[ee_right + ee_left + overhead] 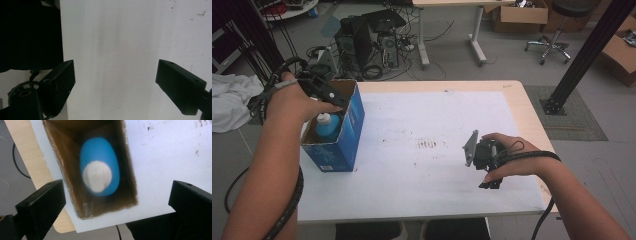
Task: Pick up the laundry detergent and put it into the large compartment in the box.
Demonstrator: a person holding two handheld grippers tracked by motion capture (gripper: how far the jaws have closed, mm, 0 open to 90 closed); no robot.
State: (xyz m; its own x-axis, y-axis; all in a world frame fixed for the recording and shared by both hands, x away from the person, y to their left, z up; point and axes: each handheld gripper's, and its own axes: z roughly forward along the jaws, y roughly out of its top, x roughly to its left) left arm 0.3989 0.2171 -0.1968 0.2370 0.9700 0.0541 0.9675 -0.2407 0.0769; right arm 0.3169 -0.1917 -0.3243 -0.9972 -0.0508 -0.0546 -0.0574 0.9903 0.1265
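Note:
A blue cardboard box [343,142] stands open-topped at the table's left edge. Upright inside it is a blue bottle [328,126] with a white cap. My left gripper [332,96] hovers just above the box mouth. In the left gripper view I look straight down on the bottle [100,157], its cap [97,177] and the brown inner box wall [72,170]; the left gripper [117,195] is open, its jaws wide apart with nothing between them. My right gripper [489,182] rests low over the white table [437,115] at the right front. That right gripper [115,75] is open over bare table [120,37].
Brown stains [427,145] mark the table's middle. Behind the table, computer towers [367,45] and cables sit on the floor. A white cloth [229,100] lies at the far left, and a black slanted post [582,55] rises at the right. The table's front edge is close to the right gripper.

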